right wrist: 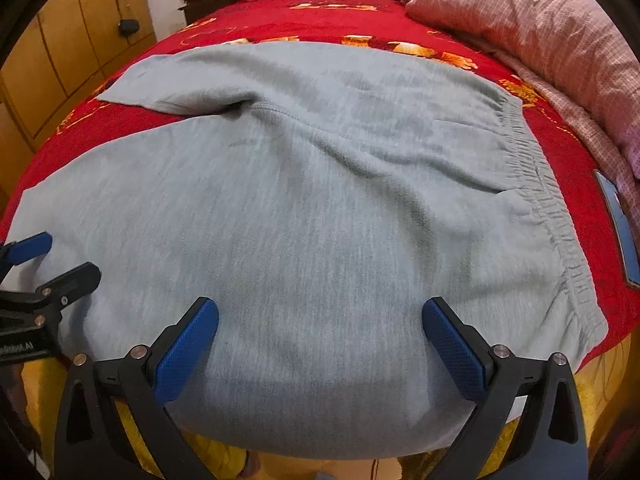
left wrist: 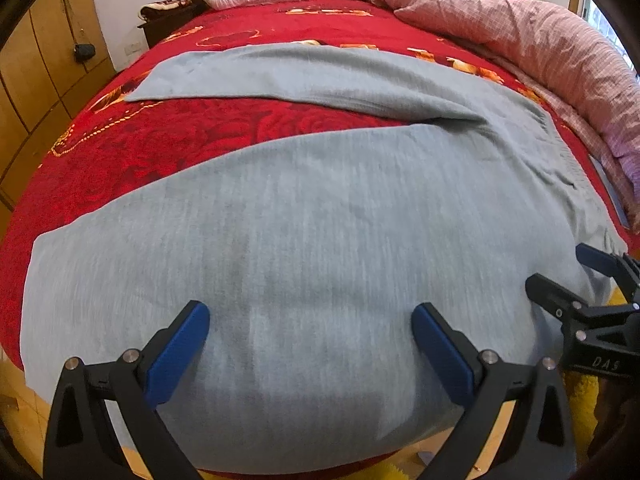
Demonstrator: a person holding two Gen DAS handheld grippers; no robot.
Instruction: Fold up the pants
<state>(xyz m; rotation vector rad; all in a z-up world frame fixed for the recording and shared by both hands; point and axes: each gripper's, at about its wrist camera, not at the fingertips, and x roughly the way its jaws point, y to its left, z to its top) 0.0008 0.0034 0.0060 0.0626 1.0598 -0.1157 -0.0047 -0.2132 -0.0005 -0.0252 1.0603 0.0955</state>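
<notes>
Red floral bedspread (left wrist: 168,148) covers the bed. Grey pants (left wrist: 320,240) lie spread flat on it, legs apart, elastic waistband (right wrist: 540,184) toward the right, near leg hanging off the near edge. Pink quilt (left wrist: 540,48) bunched far right. Left gripper (left wrist: 310,320) and right gripper (right wrist: 320,316) both spread wide above the near leg, gripping nothing.

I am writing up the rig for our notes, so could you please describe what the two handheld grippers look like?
Both look alike: the left gripper and the right gripper each have two black angular plastic fingers with triangular cut-outs and silver pivot pins, tipped by blue textured pads. Seen from the left wrist view, the right gripper's black body carries pale lettering. No cables or sleeves show.
</notes>
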